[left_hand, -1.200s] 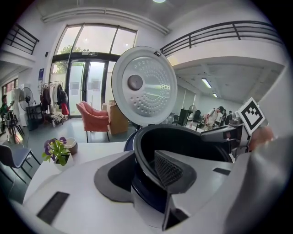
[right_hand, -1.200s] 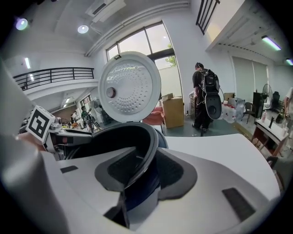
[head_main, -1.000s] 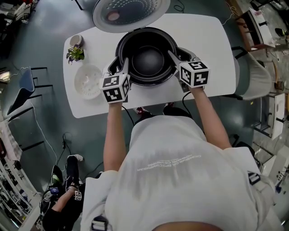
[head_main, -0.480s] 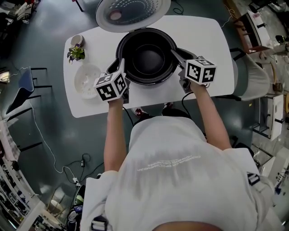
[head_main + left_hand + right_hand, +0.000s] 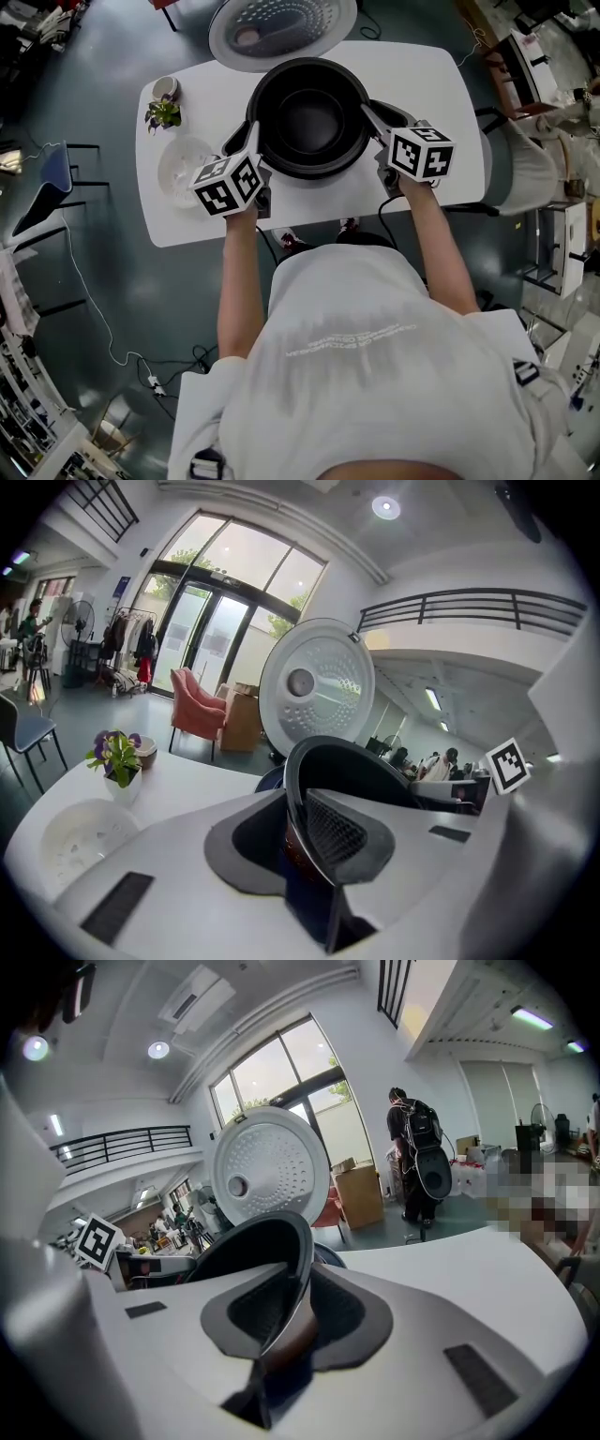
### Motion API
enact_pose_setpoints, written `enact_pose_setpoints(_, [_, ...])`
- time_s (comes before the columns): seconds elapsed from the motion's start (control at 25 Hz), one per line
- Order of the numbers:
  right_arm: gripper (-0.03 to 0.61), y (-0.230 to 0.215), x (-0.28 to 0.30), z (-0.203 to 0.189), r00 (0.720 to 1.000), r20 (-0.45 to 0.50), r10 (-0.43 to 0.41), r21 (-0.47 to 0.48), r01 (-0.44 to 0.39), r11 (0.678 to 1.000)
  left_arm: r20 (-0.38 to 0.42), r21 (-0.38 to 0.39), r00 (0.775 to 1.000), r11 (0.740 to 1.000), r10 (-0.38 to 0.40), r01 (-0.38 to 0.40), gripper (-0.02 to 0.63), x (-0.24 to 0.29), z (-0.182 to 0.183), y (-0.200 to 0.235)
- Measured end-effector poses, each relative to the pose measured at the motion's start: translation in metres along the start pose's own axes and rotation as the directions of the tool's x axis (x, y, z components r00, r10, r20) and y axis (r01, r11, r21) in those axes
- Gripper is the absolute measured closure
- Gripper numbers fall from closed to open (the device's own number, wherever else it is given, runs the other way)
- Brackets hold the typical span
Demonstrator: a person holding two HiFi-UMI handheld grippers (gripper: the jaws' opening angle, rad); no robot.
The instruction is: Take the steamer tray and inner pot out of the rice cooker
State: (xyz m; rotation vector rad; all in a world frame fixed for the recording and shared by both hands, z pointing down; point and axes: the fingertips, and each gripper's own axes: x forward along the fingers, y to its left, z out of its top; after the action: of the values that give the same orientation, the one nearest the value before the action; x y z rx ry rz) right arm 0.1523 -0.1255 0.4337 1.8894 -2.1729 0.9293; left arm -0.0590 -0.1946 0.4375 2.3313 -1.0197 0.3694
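The black inner pot (image 5: 307, 114) hangs level between my two grippers, just above the rice cooker, whose body is mostly hidden under it. My left gripper (image 5: 251, 139) is shut on the pot's left rim (image 5: 298, 789), and its jaws have just been closing on that rim. My right gripper (image 5: 367, 114) is shut on the right rim (image 5: 298, 1283), its jaws likewise just closing with the rim between them. The white steamer tray (image 5: 183, 169) lies on the table to the left of the cooker, also seen as the steamer tray (image 5: 80, 841) in the left gripper view.
The cooker's lid (image 5: 281, 28) stands open at the back. A small potted plant (image 5: 164, 114) and a cup (image 5: 166, 86) sit at the white table's (image 5: 431, 75) far left corner. A person (image 5: 412, 1157) stands beyond the table, with chairs and cables on the floor.
Both grippers have tightened on the pot's rim and risen. The pot has come up with them and looks larger and higher over the cooker.
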Motion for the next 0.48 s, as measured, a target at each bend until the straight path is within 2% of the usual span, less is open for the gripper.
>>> enact_pose_setpoints(0.28, [0.483, 0.013, -0.011, 0.021, 0.999, 0.041, 0.004, -0.029, -0.002, 1.0, 0.043, 0.018, 0.999, 0.999, -0.031, 0.03, 0.54, -0.01, 0.024, -0.006])
enact_pose_setpoints(0.48, [0.483, 0.026, -0.023, 0.042, 0.995, 0.102, 0.006, -0.042, -0.001, 0.999, 0.088, 0.002, 0.993, 0.997, -0.079, 0.079, 0.541, -0.018, 0.044, -0.01])
